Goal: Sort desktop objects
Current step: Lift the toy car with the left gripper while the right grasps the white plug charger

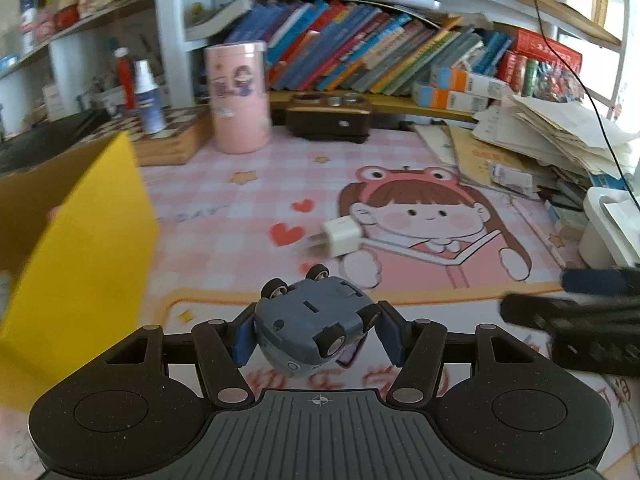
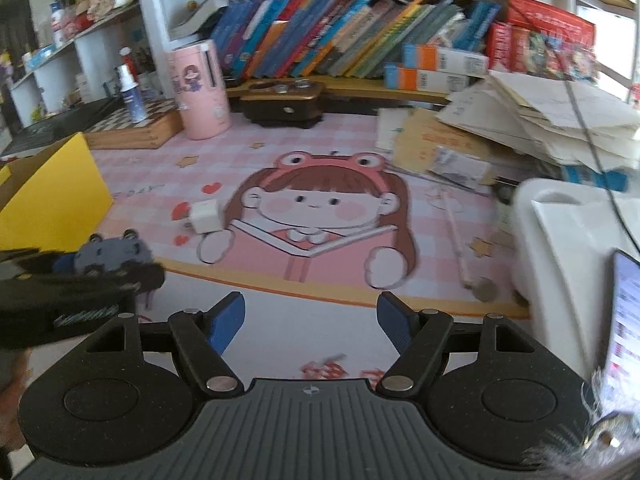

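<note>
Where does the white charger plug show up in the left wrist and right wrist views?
Left wrist: charger sits right of centre on the mat, touching the cartoon girl's cheek, beyond the toy car.
Right wrist: charger sits left of centre, at the girl's left edge.
Shared landmark: pink canister at the back.

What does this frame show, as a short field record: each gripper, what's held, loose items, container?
left gripper: shut on the toy car, wheels turned up, lifted off the desk mat
right gripper: open, nothing between its pads
loose item: white charger plug lying on the mat's cartoon girl print
container: yellow box at the left, its inside not visible
</note>
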